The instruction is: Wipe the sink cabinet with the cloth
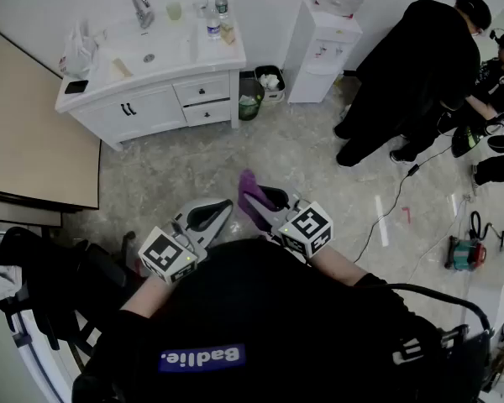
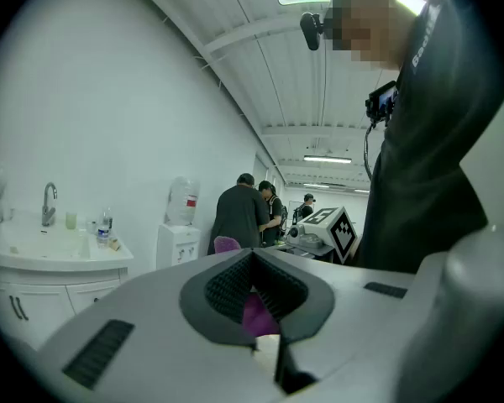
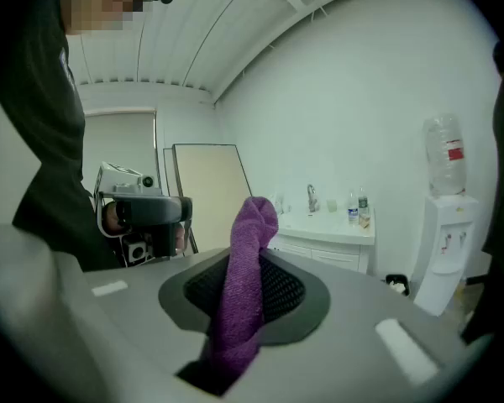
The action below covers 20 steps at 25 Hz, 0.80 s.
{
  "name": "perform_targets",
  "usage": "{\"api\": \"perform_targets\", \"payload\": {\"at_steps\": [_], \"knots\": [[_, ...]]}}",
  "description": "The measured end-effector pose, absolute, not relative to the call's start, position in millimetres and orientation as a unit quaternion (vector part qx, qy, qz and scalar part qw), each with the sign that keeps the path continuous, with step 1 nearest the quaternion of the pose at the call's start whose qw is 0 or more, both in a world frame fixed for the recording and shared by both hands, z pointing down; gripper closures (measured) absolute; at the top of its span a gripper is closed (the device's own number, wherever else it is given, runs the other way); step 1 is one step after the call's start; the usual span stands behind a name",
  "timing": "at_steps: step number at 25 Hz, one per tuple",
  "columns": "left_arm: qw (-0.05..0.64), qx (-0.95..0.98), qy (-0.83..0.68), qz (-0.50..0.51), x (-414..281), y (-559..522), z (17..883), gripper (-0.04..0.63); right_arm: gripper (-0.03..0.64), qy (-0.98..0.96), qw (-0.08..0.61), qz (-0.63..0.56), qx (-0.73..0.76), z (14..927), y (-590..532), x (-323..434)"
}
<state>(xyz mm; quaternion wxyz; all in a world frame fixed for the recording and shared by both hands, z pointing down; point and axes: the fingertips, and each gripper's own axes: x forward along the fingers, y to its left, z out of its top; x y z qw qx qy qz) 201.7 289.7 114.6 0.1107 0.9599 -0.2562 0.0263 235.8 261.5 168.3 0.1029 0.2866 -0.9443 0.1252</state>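
The person stands well apart from the cabinet (image 1: 151,107), which sits against the far wall with its doors and drawers closed. On its top are a tap (image 1: 143,10), a cup (image 1: 175,11), a bottle (image 1: 212,25), a white bag (image 1: 77,53) and a dark phone (image 1: 76,86) at the near left corner. To the cabinet's right two small bins (image 1: 250,101) stand on the floor, and beyond them a white water cooler (image 1: 323,44).

Both tools are held close to the person's chest, side by side and pointing toward the cabinet. The right claw (image 1: 256,204) is clamped on the purple cloth (image 1: 249,187). The right gripper view shows the cloth pinched between the dark pads, one end sticking up past the tips and the rest trailing down into the throat of the claw. The cloth touches nothing else and is nowhere near the cabinet.

The left claw (image 1: 223,208) has its jaws together at the tips with nothing gripped between them. In its own view a patch of purple shows through the gap lower down. That patch seems to be the cloth held by the other tool just beside it, though this cannot be told for sure.

On the right side of the room other people (image 1: 420,65) bend over gear on the floor, where a cable (image 1: 395,204) runs across.
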Motion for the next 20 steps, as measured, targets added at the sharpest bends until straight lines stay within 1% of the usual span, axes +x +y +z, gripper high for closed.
{"api": "perform_targets", "payload": {"at_steps": [11, 20], "knots": [[0.104, 0.958, -0.265, 0.033, 208, 298, 117, 0.606, 0.546, -0.947, 0.097, 0.129, 0.277, 168, 270, 242], [0.100, 0.954, -0.282, 0.035, 225, 288, 112, 0.606, 0.545, -0.950, 0.096, 0.130, 0.267, 170, 259, 259]]}}
